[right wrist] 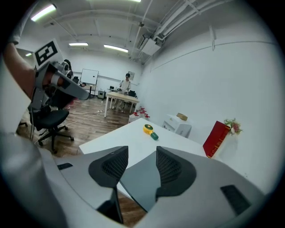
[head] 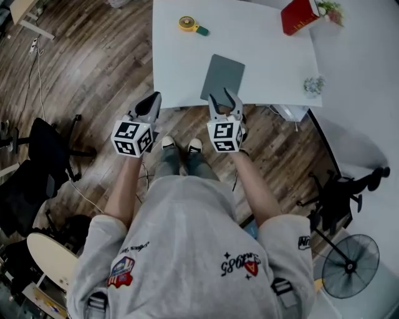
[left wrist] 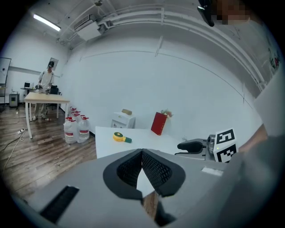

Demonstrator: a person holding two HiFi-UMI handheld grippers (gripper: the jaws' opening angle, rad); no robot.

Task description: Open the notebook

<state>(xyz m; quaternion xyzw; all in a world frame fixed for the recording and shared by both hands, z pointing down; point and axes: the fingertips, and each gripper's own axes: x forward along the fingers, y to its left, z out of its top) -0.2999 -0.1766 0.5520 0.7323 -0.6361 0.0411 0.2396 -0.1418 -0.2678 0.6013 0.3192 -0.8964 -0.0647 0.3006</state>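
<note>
Near the front edge of the white table, right ahead of you, lies the notebook: a flat grey rectangle with a smooth matte cover, shut and set slightly askew. Bare tabletop surrounds it on three sides. A round yellow tape measure sits well apart at the far left, and a red book stands at the far right corner. Your right gripper hangs by the notebook's near end, its ribbed black pads spread with nothing between them. Your left gripper is by the table's front left corner over the wood floor, pads pressed together, empty. A black office chair stands well off to your left.
</note>
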